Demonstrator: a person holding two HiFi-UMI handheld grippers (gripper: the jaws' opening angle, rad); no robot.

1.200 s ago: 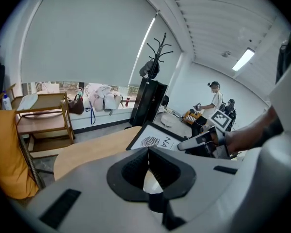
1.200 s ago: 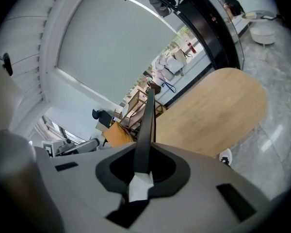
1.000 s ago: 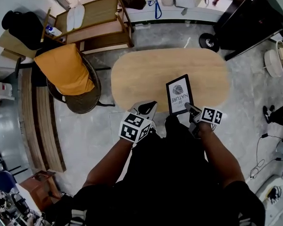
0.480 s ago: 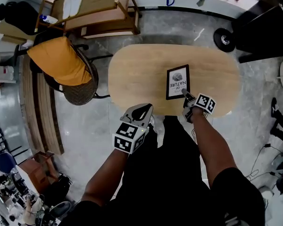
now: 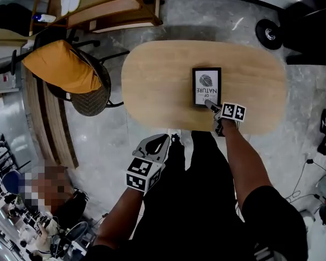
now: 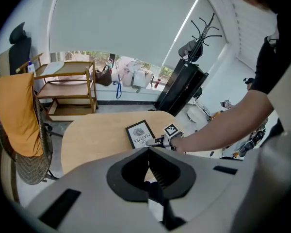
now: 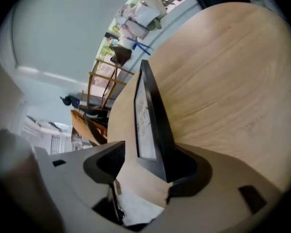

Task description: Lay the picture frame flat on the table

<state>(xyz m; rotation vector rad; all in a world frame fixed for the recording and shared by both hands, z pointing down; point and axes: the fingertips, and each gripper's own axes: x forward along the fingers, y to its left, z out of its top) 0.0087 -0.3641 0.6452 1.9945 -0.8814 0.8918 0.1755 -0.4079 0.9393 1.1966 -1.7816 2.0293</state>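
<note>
The black picture frame (image 5: 206, 86) with a white print lies face up on the oval wooden table (image 5: 157, 80); the left gripper view shows the same frame (image 6: 140, 133). My right gripper (image 5: 209, 104) is at its near edge. In the right gripper view the frame's corner (image 7: 148, 115) sits between the jaws of the right gripper (image 7: 148, 157), which have just been opening, and a gap shows beside the print face. My left gripper (image 5: 162, 140) hangs off the table's near edge with its jaws shut on nothing; its own view shows the left gripper (image 6: 148, 152) the same way.
A woven chair (image 5: 92, 97) with an orange cloth (image 5: 62, 67) stands left of the table. A wooden shelf cart (image 5: 98, 4) is behind it, and a black wheeled stand (image 5: 269, 34) is at the far right. A person crouches at the lower left.
The right gripper came down with the frame, which went from tilted to flat on the table, and its jaws opened. The left gripper sank and drew back from the table edge.
</note>
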